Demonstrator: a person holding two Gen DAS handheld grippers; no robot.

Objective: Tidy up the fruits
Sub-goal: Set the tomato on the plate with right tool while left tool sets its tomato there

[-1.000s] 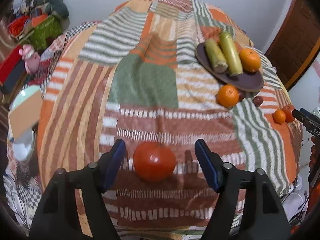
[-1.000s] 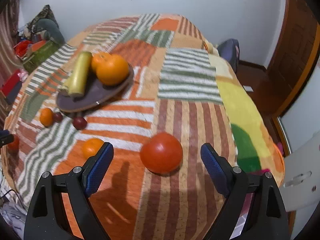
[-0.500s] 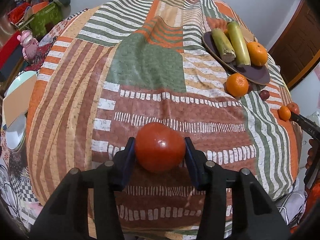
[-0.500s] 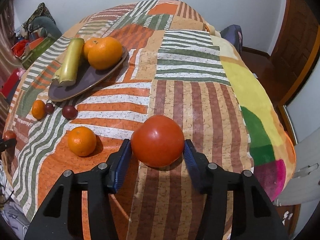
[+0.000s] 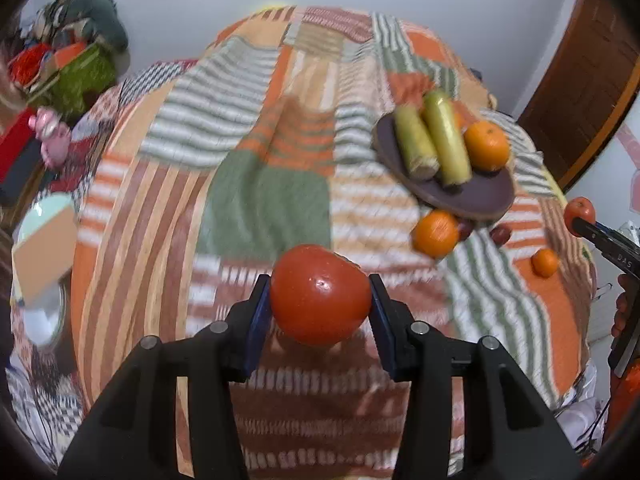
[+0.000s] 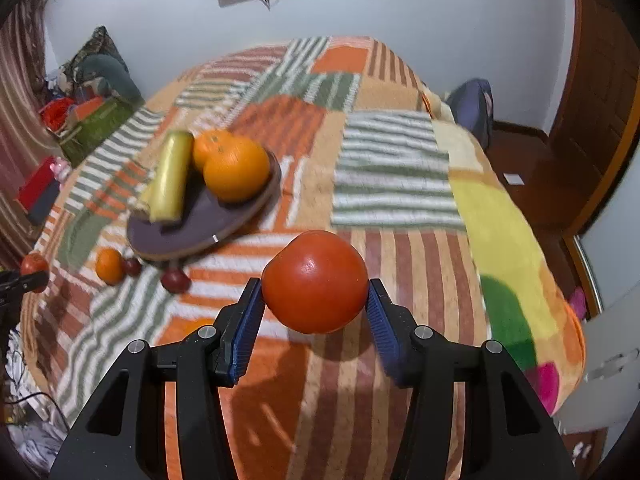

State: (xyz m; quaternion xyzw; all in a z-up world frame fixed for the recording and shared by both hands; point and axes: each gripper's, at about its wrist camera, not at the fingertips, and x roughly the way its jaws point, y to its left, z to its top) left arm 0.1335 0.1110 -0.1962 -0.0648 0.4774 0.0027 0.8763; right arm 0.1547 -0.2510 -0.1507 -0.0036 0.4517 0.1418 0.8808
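- Two round red tomatoes are each clamped in a gripper: one (image 5: 319, 294) sits between the blue pads of the left gripper (image 5: 319, 308), the other (image 6: 315, 281) between the pads of the right gripper (image 6: 315, 304), both jaws closed against the fruit's sides.
- Half a second ago both tomatoes sat low against the striped patchwork blanket (image 5: 260, 200); now both are raised above it, the right one casting a shadow on the stripes beneath.
- Each tomato sits at the fingertips, bulging above the pads.
- Beyond lies the dark oval plate (image 5: 476, 196) with two yellow-green stalks (image 5: 444, 140) and a large orange (image 5: 486, 146).
- Just beside the plate's near rim lie another orange (image 5: 435, 233) and small dark red fruits (image 5: 501, 234); a smaller orange (image 5: 544, 263) lies apart.
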